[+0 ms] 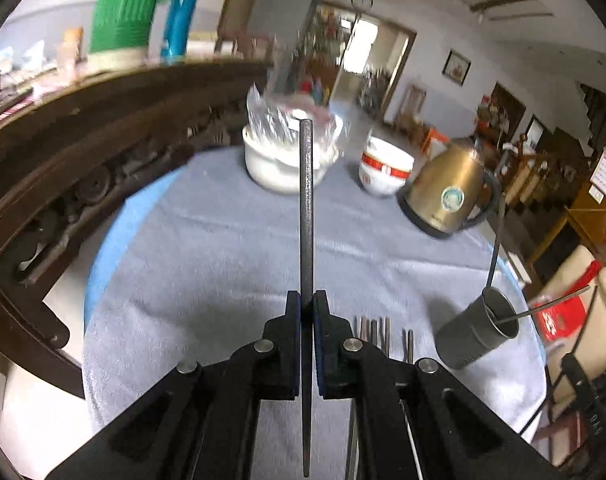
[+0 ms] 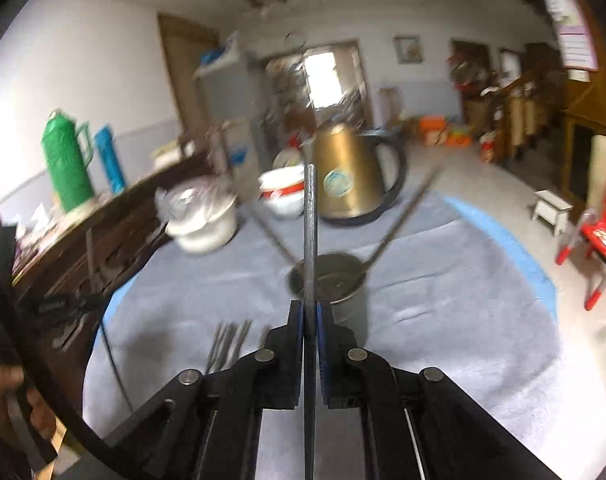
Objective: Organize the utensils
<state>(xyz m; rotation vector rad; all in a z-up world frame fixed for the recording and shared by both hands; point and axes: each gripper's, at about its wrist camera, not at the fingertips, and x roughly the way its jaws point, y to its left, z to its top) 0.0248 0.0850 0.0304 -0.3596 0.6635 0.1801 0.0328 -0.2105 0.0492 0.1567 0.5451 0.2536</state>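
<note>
My left gripper (image 1: 307, 300) is shut on a dark chopstick (image 1: 306, 208) that stands upright above the grey cloth. My right gripper (image 2: 310, 308) is shut on another dark chopstick (image 2: 310, 224), held upright just in front of the grey metal cup (image 2: 331, 284). The cup (image 1: 477, 330) holds two chopsticks that lean outwards. Several more chopsticks (image 1: 373, 330) lie on the cloth beside the cup, also in the right wrist view (image 2: 227, 340). The left gripper is left of the cup and apart from it.
On the round table's grey cloth (image 1: 223, 248) stand a white pot with plastic wrap (image 1: 281, 160), a red-and-white bowl (image 1: 385, 170) and a gold kettle (image 1: 447, 192). A dark wooden cabinet (image 1: 63, 160) runs along the left. Red stools (image 2: 601, 240) stand right.
</note>
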